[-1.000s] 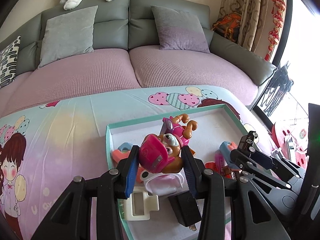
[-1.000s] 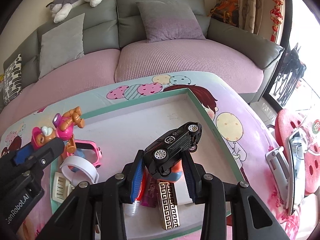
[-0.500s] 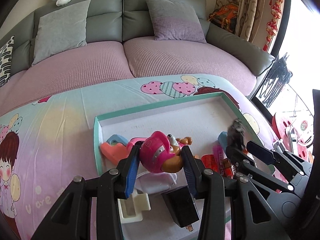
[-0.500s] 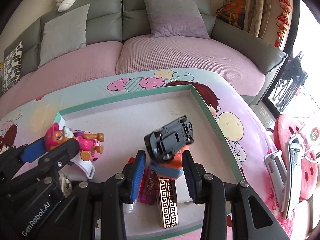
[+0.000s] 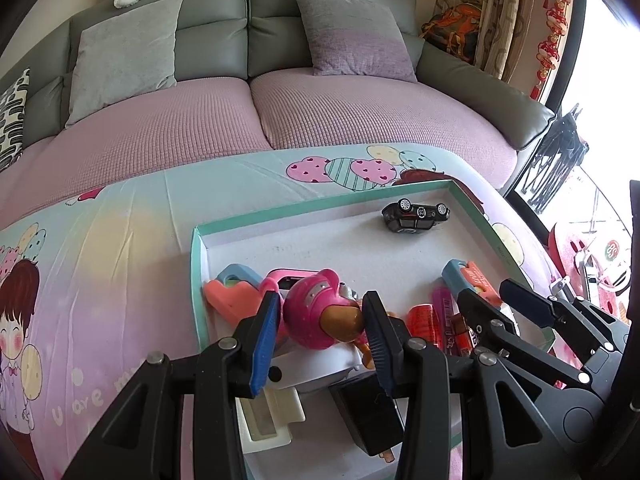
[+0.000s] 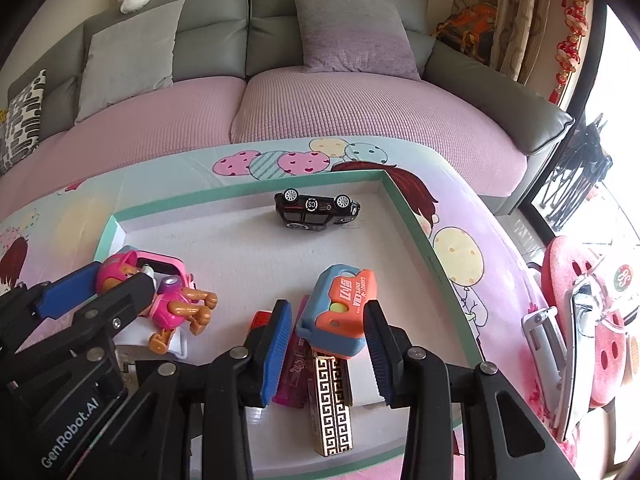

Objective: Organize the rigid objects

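Biggest change vs 1 sec ago: the black toy car [image 6: 316,211] is no longer in the right gripper [image 6: 326,334]. A second back it sat pinched between those pads, half a second back it was tumbling free, and now it lies on its side, wheels facing up-frame, near the far right corner of the tray [image 6: 404,216], well apart from everything else. So 1 item is delivered.

The right gripper's jaws are spread w/ nothing pinched. They hang above the orange-and-blue knife toy [image 6: 340,312], which lies on the tray floor on top of the gold-patterned bar [image 6: 332,404] and the magenta tube [image 6: 294,372]. Pads stand either side of it in the right wrist view, but I see no contact.

The left gripper [image 5: 322,330] is the same as before: pinching the pink pup figure [image 5: 320,316] by its helmeted head, pads pressing both sides. It has sunk lower than 1 sec ago and now hangs just over the near-left clutter: the coral heart [image 5: 228,298], the pink frame and the white piece [image 5: 316,366].

Meaning for the task, as I judge it: car done, pup is next to be set down, prob. onto bare tray floor. Risk: dropping it on the pile lets it roll.
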Demonstrator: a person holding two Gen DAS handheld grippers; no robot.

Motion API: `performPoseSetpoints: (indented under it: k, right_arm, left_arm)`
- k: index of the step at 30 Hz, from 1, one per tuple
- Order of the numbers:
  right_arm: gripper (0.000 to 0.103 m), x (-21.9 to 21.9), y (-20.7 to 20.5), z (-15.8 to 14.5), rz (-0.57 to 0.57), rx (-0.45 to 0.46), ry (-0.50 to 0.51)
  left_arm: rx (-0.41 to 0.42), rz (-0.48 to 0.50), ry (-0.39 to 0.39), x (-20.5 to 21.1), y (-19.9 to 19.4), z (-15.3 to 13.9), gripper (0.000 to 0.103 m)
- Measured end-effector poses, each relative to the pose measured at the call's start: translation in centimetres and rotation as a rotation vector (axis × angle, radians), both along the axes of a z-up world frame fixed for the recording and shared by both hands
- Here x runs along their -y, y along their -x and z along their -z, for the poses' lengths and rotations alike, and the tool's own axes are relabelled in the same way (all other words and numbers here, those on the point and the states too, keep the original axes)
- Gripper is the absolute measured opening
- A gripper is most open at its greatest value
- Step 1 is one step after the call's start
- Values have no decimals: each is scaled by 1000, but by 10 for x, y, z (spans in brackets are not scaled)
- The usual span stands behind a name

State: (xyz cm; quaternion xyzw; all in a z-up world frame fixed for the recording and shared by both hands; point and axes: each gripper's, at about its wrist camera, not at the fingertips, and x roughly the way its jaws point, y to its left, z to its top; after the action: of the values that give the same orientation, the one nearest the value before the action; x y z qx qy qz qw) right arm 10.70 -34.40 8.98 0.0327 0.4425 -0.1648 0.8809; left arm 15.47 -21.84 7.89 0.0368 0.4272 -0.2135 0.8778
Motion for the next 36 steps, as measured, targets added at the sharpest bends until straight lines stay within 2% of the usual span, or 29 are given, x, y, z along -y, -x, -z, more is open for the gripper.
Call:
performPoseSetpoints:
  k: [12, 23, 24, 26, 28, 31, 33, 34, 36]
  right_arm:
    - [43, -1, 5, -11, -11, 37, -25]
    - [43, 2, 6, -14, 2, 60, -67]
    - [44, 3, 6, -14, 1, 66, -80]
    - [52, 4, 5, -14, 0, 77, -113]
    - [54, 3, 5, -14, -5, 84, -140]
    - [60, 2, 4, -14, -7, 96, -154]
    - [72, 3, 3, -12, -5, 99, -167]
    - [73, 3, 3, -12, -7, 99, -175]
    - [76, 3, 2, -10, -6, 101, -186]
  left_arm:
    - [27, -29, 13, -14, 2, -15, 44]
    - [32, -153, 9, -52, -9, -19, 45]
    - [28, -171, 6, -56, -10, -17, 47]
    - [15, -218, -1, -66, -14, -14, 59]
    - [3, -265, -6, -76, -18, -10, 65]
    - [-3, -313, -29, -87, -22, -6, 68]
    - [-12, -341, -59, -93, -25, -2, 68]
    - [-18, -353, -71, -96, -26, 1, 70]
    - [-31, -372, -77, -100, -29, 6, 82]
